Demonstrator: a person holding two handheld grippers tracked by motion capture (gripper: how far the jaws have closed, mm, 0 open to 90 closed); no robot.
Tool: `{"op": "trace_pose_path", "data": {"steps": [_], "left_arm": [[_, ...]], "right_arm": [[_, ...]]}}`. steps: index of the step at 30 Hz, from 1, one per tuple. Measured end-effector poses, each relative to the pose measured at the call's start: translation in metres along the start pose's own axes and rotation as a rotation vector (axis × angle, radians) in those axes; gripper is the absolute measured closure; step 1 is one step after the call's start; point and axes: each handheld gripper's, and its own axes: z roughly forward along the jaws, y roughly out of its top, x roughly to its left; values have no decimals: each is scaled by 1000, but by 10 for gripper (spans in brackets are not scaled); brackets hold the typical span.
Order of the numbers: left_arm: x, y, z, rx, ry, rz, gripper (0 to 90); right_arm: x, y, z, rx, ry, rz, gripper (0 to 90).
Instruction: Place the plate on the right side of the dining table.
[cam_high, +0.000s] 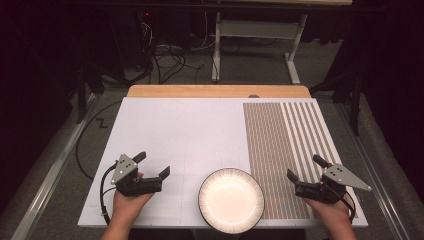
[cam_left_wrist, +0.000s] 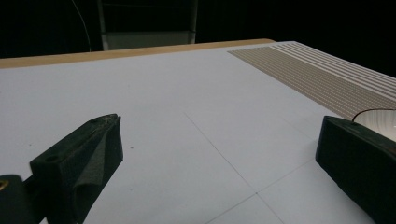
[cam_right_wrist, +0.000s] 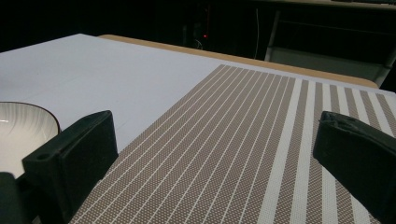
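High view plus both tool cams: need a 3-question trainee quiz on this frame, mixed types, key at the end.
1. True or false: the bowl is held by the left tool.
2. Multiple choice: what lies under the right tool? A) bare wood B) the striped placemat C) a folded towel
3. Fill in: both tools have their jaws ____.

Key:
1. False. The bowl sits free at the near edge of the white board, between the two tools.
2. B. The right gripper view looks along brown and white stripes.
3. Open, with a wide gap and nothing between them.
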Motion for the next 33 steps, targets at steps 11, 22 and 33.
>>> {"op": "trace_pose_path", "data": {"steps": [11,22,33], "left_arm": [[0,2,-2,-21,35,18,3],[0,-1,-1,-20,15,-4,2],[-1,-1,0,-18,6,-2,4]], "right_arm": [[-1,-1,1,10,-9,14,11],[-1,-1,1,19,-13,13,11],[5,0,2,35,0,-14,19]]}}
